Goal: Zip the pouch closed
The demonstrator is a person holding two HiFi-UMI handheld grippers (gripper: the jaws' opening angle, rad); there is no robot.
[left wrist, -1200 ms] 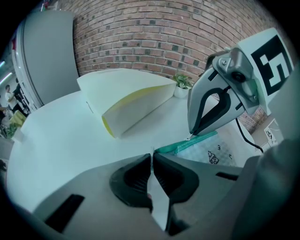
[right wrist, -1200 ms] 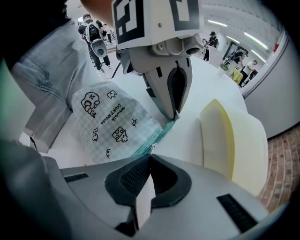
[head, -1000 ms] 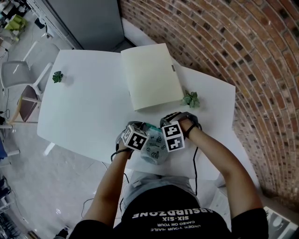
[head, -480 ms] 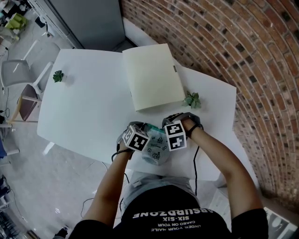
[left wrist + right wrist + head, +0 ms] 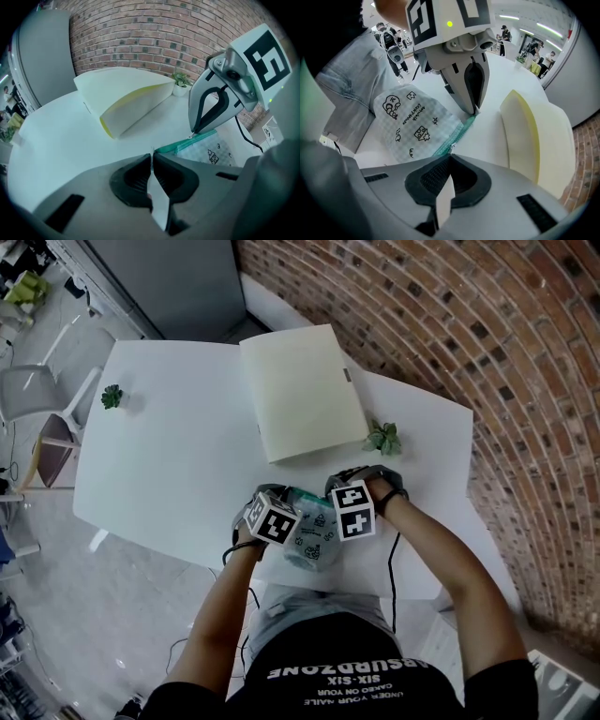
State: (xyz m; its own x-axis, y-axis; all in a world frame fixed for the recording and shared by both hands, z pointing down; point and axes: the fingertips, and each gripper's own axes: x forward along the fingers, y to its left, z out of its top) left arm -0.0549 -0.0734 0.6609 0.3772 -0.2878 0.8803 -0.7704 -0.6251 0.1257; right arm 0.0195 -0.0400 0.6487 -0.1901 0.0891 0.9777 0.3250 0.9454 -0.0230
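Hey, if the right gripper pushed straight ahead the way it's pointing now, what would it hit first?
Probably the left gripper, which pinches the far end of the pouch along its teal zipper, directly ahead. The right gripper is itself shut on the near end.

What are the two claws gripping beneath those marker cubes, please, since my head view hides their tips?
Observer: The left claw is shut on the pouch, pinching its thin edge at one end of the teal zipper.
Operator: Thank you. And where is the right one?
Observer: The right claw is shut at the other end of that zipper, apparently on the small metal zipper pull.
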